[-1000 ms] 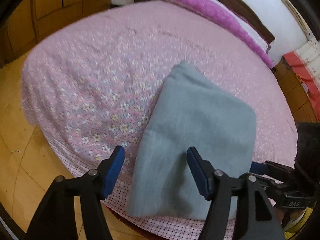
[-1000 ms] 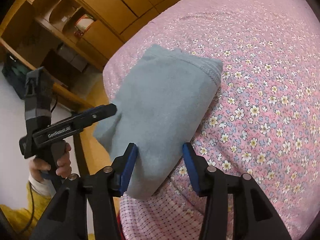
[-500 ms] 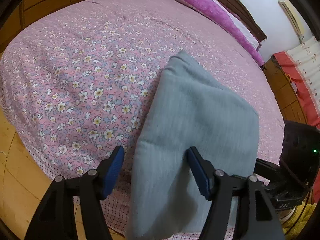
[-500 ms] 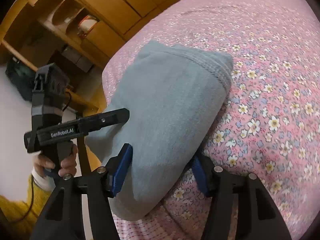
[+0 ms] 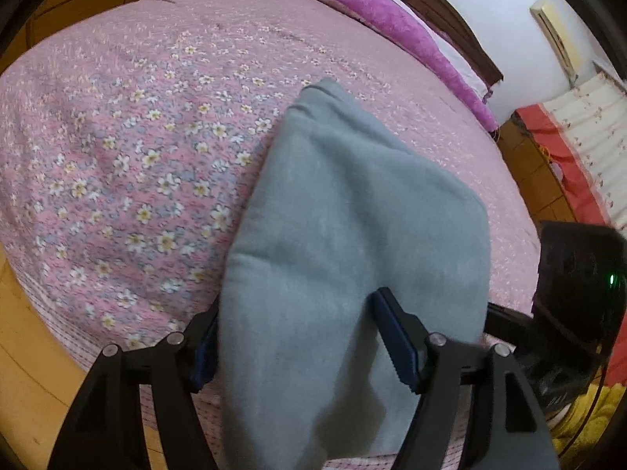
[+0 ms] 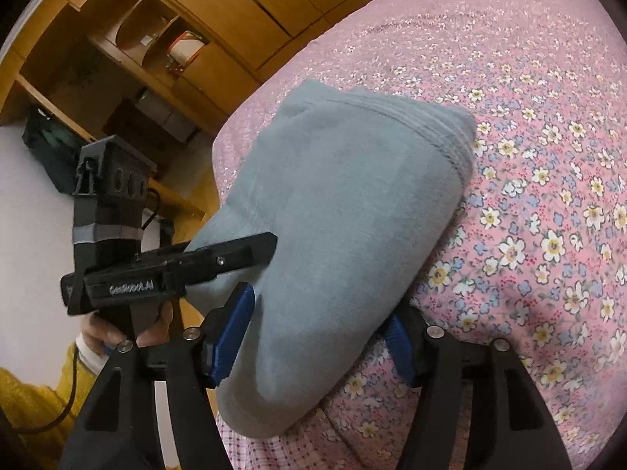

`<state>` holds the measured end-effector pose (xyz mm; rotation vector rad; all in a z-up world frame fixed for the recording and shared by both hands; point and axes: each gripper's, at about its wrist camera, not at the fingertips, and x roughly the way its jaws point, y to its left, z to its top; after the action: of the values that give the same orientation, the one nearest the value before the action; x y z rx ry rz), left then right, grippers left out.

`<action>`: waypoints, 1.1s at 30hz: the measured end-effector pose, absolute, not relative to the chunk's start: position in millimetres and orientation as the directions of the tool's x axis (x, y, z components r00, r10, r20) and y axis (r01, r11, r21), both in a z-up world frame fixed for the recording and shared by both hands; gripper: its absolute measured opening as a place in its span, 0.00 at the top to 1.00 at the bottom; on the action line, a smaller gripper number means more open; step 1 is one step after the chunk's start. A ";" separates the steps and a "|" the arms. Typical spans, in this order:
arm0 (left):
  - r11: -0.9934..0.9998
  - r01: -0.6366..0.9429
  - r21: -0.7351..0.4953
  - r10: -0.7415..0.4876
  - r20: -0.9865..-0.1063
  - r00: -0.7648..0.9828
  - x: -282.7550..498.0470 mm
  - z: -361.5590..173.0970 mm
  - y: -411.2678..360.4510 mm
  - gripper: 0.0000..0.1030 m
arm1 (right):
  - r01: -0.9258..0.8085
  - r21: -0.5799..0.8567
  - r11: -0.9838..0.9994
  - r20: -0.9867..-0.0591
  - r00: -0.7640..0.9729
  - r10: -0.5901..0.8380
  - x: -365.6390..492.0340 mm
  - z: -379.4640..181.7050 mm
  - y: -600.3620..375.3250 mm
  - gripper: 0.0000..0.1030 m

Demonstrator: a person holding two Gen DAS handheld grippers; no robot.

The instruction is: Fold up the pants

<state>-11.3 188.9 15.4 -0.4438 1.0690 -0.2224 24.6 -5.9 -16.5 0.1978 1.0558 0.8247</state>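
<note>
Folded grey pants (image 5: 352,215) (image 6: 345,203) lie on the pink flowered bed cover (image 5: 117,156) (image 6: 548,156), their near end hanging over the bed's edge. My left gripper (image 5: 301,337) straddles that near end and its jaws are opening. One blue pad stands beside the left edge, half hidden, and the other rests on top of the cloth. My right gripper (image 6: 313,340) straddles the thick near corner, jaws opening too, with the bundle filling the gap. The right wrist view shows the left gripper (image 6: 250,250) from the side, against the pants' left flank.
A purple pillow (image 5: 392,27) and dark headboard lie at the bed's far side. Wooden cabinets and shelves (image 6: 235,19) stand beyond the bed. Wood floor (image 5: 23,352) runs below the bed's edge. A red and cream cloth (image 5: 580,137) hangs at right. A hand (image 6: 117,333) in a yellow sleeve holds the left gripper.
Both grippers have come down and forward onto the pants' near end. Their jaws stand wider than before, and the grey cloth now fills the space between the pads.
</note>
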 end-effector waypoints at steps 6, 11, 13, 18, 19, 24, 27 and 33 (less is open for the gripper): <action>0.873 -0.039 -0.487 -0.412 -0.776 0.479 -10.0 13.2 189.6 0.28 | -0.504 0.509 0.698 -0.697 0.234 0.678 26.2 -14.6 -0.6 0.44; 0.880 -0.038 -0.473 -0.401 -0.786 0.471 -10.5 16.0 190.9 0.28 | -0.492 0.523 0.696 -0.693 0.230 0.683 30.4 -14.4 1.7 0.44; 0.896 -0.026 -0.444 -0.381 -0.795 0.472 -9.6 20.0 187.4 0.29 | -0.493 0.521 0.697 -0.693 0.232 0.682 31.1 -13.5 2.7 0.44; 0.917 -0.004 -0.399 -0.348 -0.804 0.482 -9.0 26.4 179.3 0.33 | -0.482 0.519 0.706 -0.703 0.230 0.673 33.2 -12.3 5.4 0.44; 0.917 -0.002 -0.398 -0.348 -0.804 0.483 -9.9 27.0 178.3 0.34 | -0.479 0.520 0.707 -0.703 0.229 0.673 34.9 -11.4 7.2 0.44; 0.919 0.005 -0.393 -0.345 -0.800 0.490 -6.5 28.6 174.8 0.38 | -0.465 0.535 0.706 -0.703 0.220 0.677 42.4 -11.2 9.4 0.48; 0.926 -0.001 -0.378 -0.329 -0.807 0.490 -5.7 31.7 168.8 0.44 | -0.432 0.558 0.709 -0.701 0.211 0.681 51.4 -13.7 6.2 0.64; 0.949 -0.031 -0.314 -0.255 -0.820 0.512 -10.1 52.6 157.8 0.61 | -0.442 0.623 0.646 -0.646 0.175 0.743 52.9 -5.7 -5.1 0.83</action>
<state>-10.1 157.8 52.6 -0.3069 1.0286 -0.1368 52.9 -5.1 -5.7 0.3239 1.1079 0.8603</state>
